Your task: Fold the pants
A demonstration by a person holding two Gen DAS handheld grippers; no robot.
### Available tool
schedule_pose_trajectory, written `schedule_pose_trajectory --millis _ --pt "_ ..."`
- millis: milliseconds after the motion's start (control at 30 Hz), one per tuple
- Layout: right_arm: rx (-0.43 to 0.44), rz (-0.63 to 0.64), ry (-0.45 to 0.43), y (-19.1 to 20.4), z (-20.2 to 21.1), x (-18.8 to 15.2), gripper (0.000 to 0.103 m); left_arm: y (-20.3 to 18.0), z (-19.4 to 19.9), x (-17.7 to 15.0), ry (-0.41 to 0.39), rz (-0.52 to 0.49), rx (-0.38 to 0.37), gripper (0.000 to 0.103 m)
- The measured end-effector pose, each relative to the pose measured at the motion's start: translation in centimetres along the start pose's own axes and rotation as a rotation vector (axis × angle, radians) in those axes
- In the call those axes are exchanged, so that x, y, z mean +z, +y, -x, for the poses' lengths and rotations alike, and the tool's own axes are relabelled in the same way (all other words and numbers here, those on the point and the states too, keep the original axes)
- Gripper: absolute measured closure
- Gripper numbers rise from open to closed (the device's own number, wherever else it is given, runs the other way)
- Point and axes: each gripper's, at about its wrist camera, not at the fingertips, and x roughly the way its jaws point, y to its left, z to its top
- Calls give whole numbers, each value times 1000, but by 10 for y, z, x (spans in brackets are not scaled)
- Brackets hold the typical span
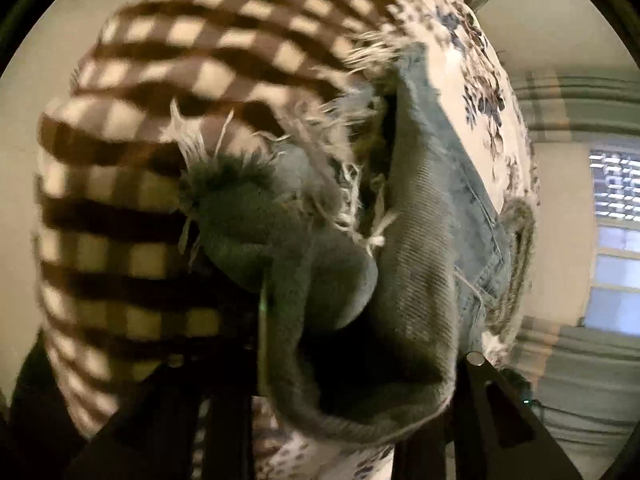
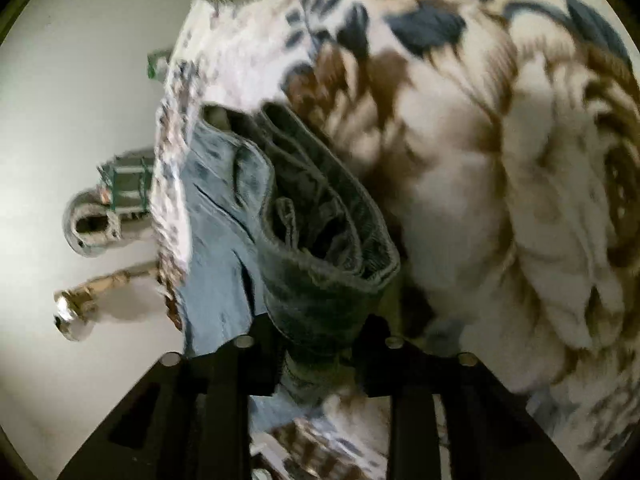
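The pants are light blue denim with frayed white hems. In the left wrist view a bunched leg end [image 1: 360,280] with fraying fills the middle and hangs between the black fingers of my left gripper [image 1: 340,364], which is shut on it. In the right wrist view a folded thick band of the denim pants [image 2: 312,240] runs into my right gripper [image 2: 320,344], which is shut on it. Both ends are lifted above the floral bedspread [image 2: 480,200]. The fingertips are hidden by cloth.
A brown and cream checked blanket [image 1: 160,120] lies at the left of the left wrist view, on the floral bedspread [image 1: 472,60]. A window [image 1: 616,220] and wall are at right. Metal fixtures [image 2: 92,224] show on the wall at the bed's edge.
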Motion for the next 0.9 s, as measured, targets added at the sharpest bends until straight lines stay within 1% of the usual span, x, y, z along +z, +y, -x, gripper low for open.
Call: schedule_pose_trajectory --millis 33,67,100,133,167,200,300,333,367,400,433,500,533,667,733,800,833,900 --pt "8 -13 13 -7 -5 0 52 7 -6 0 1 25 -27 70" --pt "38 -29 24 -12 -11 0 49 10 -10 0 -1 47 -78 62" --pt "65 -46 30 -18 -16 -1 43 18 -10 -7 -13 64 -124 57" --pt "94 -54 24 -21 -20 -2 40 19 -12 -7 -28 74 -146 50" --pt "117 -58 19 -22 -23 -1 38 20 -16 -8 -46 89 -173 47" --pt "130 -59 10 -22 -26 0 36 21 -17 -8 -59 98 -172 47" --pt "163 -73 -23 -19 -33 2 35 21 -23 -6 -94 141 -163 49" --pt "167 -79 -38 -17 -34 2 37 19 -23 -5 -111 149 -164 50" --pt "160 -77 -60 -13 -35 2 44 14 -22 -4 -132 145 -154 69" --pt "149 -75 -74 -9 -36 3 59 7 -21 -3 -147 129 -132 79" --pt "148 -77 -85 -6 -36 2 70 1 -17 -1 -157 105 -125 80" --pt "149 -93 -106 2 -31 -3 77 -9 -8 0 -165 60 -107 83" --pt "156 -94 -114 6 -26 -6 79 -17 -3 1 -169 31 -104 83" --pt "176 -97 -142 35 2 -13 82 -59 24 5 -168 -67 -80 84" --pt "189 -100 -152 51 18 -15 82 -75 37 8 -165 -101 -89 84" --pt "199 -107 -169 71 41 -14 82 -109 49 18 -153 -162 -88 84" --pt "205 -112 -177 76 50 -15 83 -118 51 19 -148 -183 -92 84" --pt "209 -114 -201 87 73 -13 83 -148 58 31 -122 -232 -105 84"
